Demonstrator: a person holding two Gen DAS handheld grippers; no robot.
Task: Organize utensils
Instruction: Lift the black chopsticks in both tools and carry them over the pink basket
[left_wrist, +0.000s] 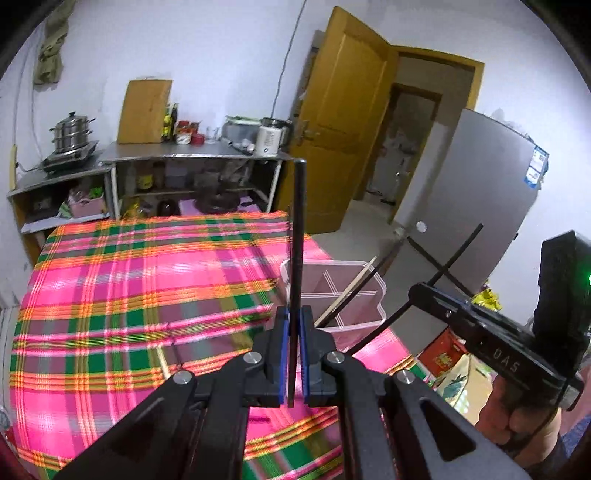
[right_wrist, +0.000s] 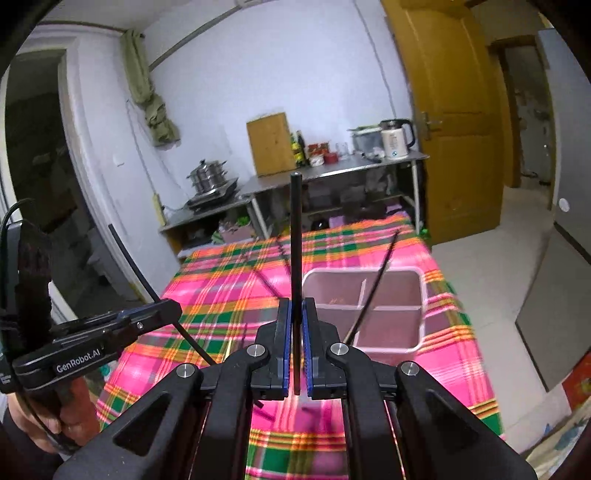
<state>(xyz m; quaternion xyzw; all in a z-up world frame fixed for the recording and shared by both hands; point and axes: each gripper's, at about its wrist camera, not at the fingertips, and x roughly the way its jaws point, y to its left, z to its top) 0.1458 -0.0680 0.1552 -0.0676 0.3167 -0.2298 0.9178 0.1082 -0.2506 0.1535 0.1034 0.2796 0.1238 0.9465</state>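
Both our left gripper (left_wrist: 294, 354) and right gripper (right_wrist: 295, 350) pinch black chopsticks (left_wrist: 297, 236) upright beside the divided bin (right_wrist: 364, 306).

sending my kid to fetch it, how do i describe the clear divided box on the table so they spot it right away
Find the table under the pink, green and orange plaid cloth. At its edge nearest the yellow wooden door sits the clear rectangular plastic box, split by crossed dividers. It alone stands upright, with chopsticks leaning out of it.
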